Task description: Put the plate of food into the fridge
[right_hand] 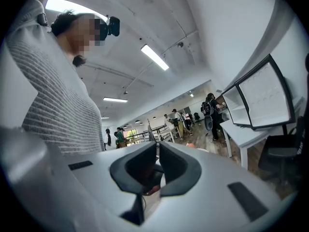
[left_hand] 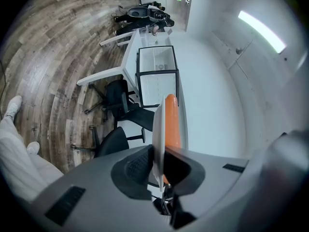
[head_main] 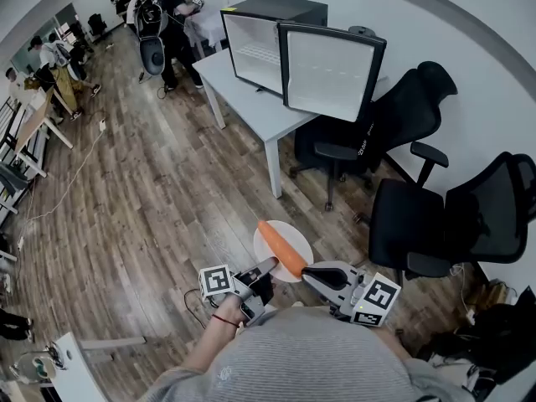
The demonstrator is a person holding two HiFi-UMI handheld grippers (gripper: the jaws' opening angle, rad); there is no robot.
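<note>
A white plate (head_main: 295, 238) with a long orange carrot (head_main: 281, 247) on it hangs over the wooden floor in front of me. My left gripper (head_main: 270, 266) is shut on the plate's near rim. In the left gripper view the plate (left_hand: 158, 129) stands edge-on between the jaws, with the carrot (left_hand: 172, 122) beside it. My right gripper (head_main: 308, 270) is just right of the plate, and its jaws (right_hand: 157, 151) are shut with nothing between them. The small fridge (head_main: 260, 48) stands on a white table (head_main: 243, 90) ahead, its door (head_main: 331, 69) swung open, and is also in the left gripper view (left_hand: 157, 69).
Two black office chairs (head_main: 394, 115) (head_main: 452, 216) stand right of the table, between me and the fridge side. Several people stand around desks at the far left (head_main: 159, 15). A cable (head_main: 75, 174) runs across the wooden floor.
</note>
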